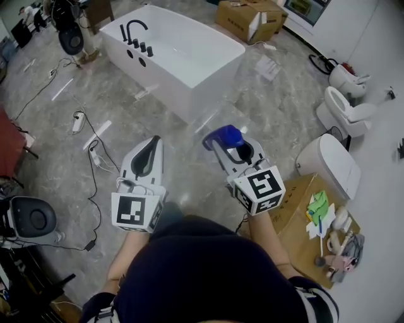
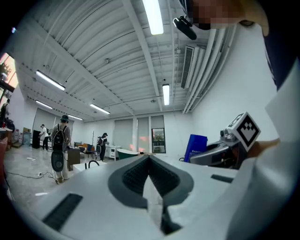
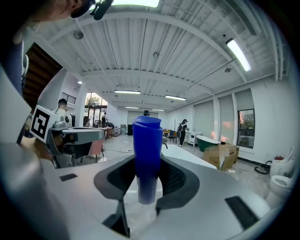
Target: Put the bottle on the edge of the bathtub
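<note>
A blue bottle [image 3: 147, 154] stands between the jaws of my right gripper [image 3: 148, 180], which is shut on it. In the head view the blue bottle [image 1: 225, 136] sticks out past the right gripper [image 1: 232, 150], short of the white bathtub [image 1: 173, 53] ahead on the floor. My left gripper [image 1: 145, 159] hangs beside it to the left, jaws closed together and empty. In the left gripper view the left gripper [image 2: 149, 161] shows its pads meeting, with the bottle [image 2: 195, 147] and the right gripper's marker cube [image 2: 245, 130] off to the right.
The tub carries a black faucet [image 1: 134, 31] at its far left end. Cardboard boxes [image 1: 251, 19] lie behind it, toilets [image 1: 344, 110] and another box [image 1: 303, 205] to the right. Cables and a power strip [image 1: 95, 154] run across the floor at left. People [image 2: 60, 140] stand far off.
</note>
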### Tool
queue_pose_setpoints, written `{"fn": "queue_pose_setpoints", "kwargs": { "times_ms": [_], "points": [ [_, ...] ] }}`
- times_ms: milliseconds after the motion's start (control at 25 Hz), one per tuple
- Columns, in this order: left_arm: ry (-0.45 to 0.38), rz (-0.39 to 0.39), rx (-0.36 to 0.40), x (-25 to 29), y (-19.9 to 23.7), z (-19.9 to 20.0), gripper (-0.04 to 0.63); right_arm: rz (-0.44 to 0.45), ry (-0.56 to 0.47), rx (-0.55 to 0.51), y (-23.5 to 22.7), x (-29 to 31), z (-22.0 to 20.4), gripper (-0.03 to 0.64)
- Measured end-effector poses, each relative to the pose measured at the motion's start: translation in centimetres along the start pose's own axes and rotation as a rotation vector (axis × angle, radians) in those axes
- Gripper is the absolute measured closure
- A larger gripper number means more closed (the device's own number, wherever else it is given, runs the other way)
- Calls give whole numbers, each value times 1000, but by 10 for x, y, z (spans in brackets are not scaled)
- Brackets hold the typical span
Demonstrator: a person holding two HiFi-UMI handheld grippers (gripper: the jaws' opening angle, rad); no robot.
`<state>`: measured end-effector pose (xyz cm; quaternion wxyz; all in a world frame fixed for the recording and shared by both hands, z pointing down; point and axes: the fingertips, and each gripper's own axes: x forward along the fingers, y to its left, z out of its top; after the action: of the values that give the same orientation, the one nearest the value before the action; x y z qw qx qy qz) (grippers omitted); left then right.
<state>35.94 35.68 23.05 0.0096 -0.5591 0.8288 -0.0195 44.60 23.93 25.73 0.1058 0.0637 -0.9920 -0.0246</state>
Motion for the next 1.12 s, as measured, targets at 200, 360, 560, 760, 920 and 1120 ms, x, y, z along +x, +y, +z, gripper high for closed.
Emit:
{"fn": "queue_pose_setpoints", "kwargs": {
  "times_ms": [200, 360, 560, 760, 920, 1120],
  "points": [
    [10, 26, 0, 4, 2, -1, 594, -3, -25, 8, -12, 3, 1, 457],
    [2, 28, 6, 19, 14, -7, 594, 11, -29, 24, -20, 23, 1, 457],
    [1, 35, -9, 53, 48, -18, 594, 21, -20, 28, -36, 72, 9, 457],
    [-27, 43, 7, 103, 98, -11, 594, 22, -24, 27, -58, 138, 24, 457],
    [-53, 29, 24, 149, 143, -4, 594, 7, -29, 26, -77, 193, 42, 457],
    [-71, 8, 24, 203, 190, -1, 594, -27, -27, 34, -102, 251, 52, 457]
  ]
}}
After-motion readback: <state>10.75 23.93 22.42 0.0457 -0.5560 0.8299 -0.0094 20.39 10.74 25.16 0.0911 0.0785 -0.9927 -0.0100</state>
